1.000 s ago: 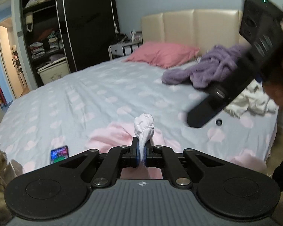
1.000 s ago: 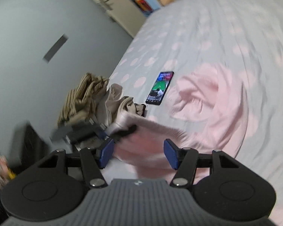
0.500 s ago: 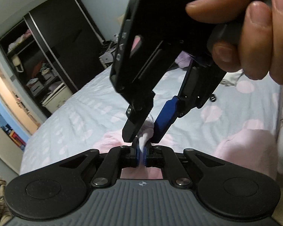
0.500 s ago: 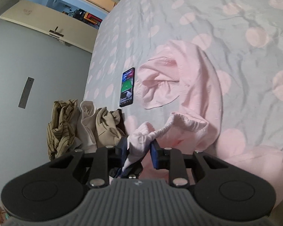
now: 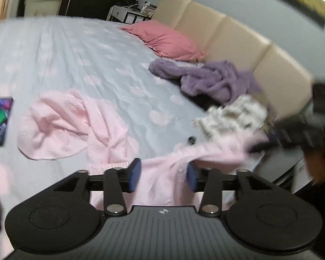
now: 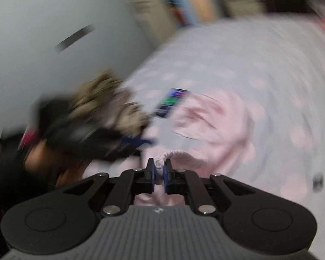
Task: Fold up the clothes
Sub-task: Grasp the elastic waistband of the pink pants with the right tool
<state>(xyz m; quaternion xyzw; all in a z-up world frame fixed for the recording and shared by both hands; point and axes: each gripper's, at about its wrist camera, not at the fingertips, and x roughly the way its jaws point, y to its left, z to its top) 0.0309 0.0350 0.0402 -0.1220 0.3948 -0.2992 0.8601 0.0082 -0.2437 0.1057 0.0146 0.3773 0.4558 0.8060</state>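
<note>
On the grey cloud-print bedsheet (image 5: 101,65): handing over a crumpled pale pink cotton garment (image 5: 75,123).
Right gripper (image 6: 159,170) closing, pinching its gathered edge; left gripper (image 5: 162,174) opening, cloth just beyond, untouched.

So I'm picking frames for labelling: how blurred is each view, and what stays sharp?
Left wrist view: mostly readable, the pink garment and pink pillow soft but clear, smear only at the right edge. Right wrist view: heavy swirling blur over the bed and phone; only the right gripper stays sharp.
</note>
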